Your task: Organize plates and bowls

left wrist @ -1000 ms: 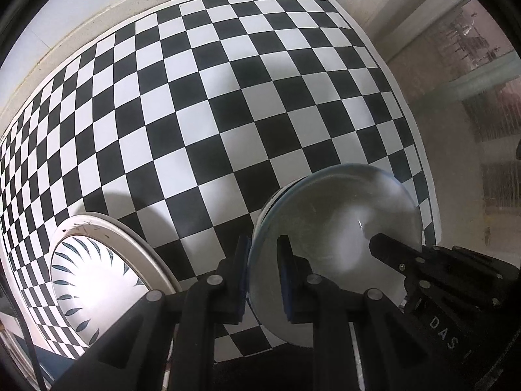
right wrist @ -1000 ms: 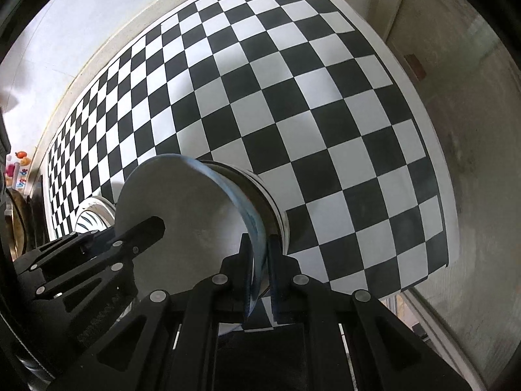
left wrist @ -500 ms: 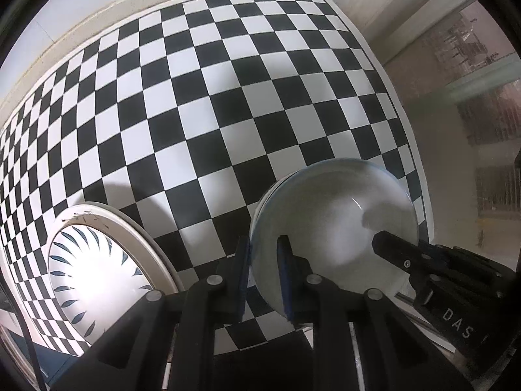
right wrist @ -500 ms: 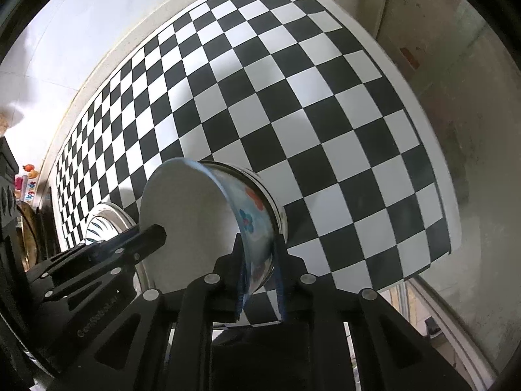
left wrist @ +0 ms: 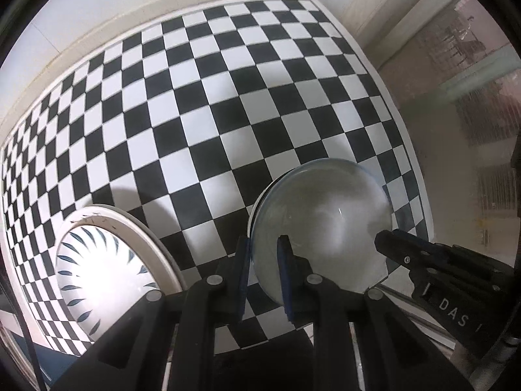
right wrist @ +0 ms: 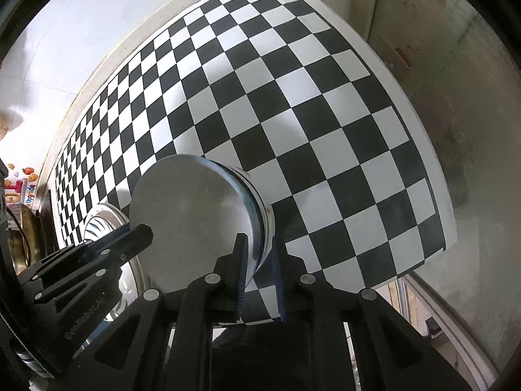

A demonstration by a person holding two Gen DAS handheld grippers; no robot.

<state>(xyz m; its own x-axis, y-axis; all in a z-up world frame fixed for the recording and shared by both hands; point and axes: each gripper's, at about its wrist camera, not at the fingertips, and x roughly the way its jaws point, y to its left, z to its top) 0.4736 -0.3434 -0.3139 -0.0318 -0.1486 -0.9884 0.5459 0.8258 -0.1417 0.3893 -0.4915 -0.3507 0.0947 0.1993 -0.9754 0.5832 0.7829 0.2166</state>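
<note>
A white bowl with a pale blue rim [left wrist: 325,224] is held between both grippers above the checkered tabletop [left wrist: 202,123]. My left gripper [left wrist: 264,254] is shut on the bowl's left rim. My right gripper [right wrist: 259,254] is shut on its right rim; the bowl [right wrist: 192,218] shows there too, with a white-sided bowl [right wrist: 265,215] right behind it. A white plate with dark leaf marks [left wrist: 104,260] lies on the table left of the bowl, and its edge shows in the right wrist view [right wrist: 104,221].
The tabletop ends at a white wall [left wrist: 130,9] at the back and at an edge on the right [right wrist: 436,176], with floor beyond. Clutter and a metal pan [right wrist: 19,238] sit at the far left.
The bowl has been lifted and tilted more upright between the two grippers. The view has drawn back from the table. Both grips are unchanged.
</note>
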